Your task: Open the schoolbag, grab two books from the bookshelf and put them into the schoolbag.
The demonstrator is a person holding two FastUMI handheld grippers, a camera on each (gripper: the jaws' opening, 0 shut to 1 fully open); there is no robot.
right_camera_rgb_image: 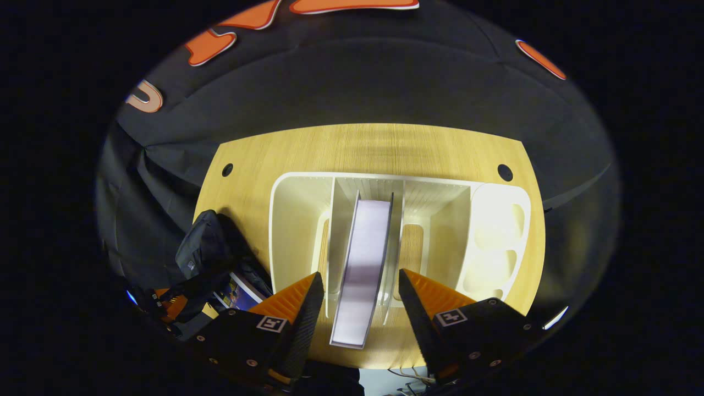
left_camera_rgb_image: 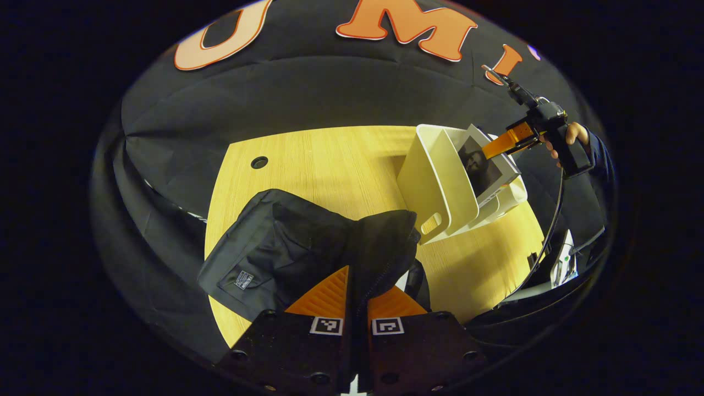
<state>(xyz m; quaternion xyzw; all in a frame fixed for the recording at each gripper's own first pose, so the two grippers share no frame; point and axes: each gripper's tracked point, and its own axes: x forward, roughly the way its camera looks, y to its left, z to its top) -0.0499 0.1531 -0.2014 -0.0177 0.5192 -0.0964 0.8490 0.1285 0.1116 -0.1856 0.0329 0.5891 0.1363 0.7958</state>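
One white plastic bookshelf (right_camera_rgb_image: 385, 190), smooth-walled with upright dividers and slotted cut-outs in one end panel, is seen standing on a pale wood-grain table (right_camera_rgb_image: 374, 146). Two round holes are counted in the table behind the shelf. One book (right_camera_rgb_image: 364, 264) is stood upright in a middle compartment of the shelf, its pale page edges showing between thin dark covers. The right gripper (right_camera_rgb_image: 360, 291) is held just in front of the shelf, its ribbed fingers spread wide, one on either side of the book; contact cannot be told.

One schoolbag (left_camera_rgb_image: 308, 247), of black woven fabric, soft and slumped, with a small sewn label, is lain on the table beside the shelf. The left gripper (left_camera_rgb_image: 358, 300) is pressed together on a dark fold of the bag's fabric. Something with a printed cover is glimpsed under the bag in the right gripper view.
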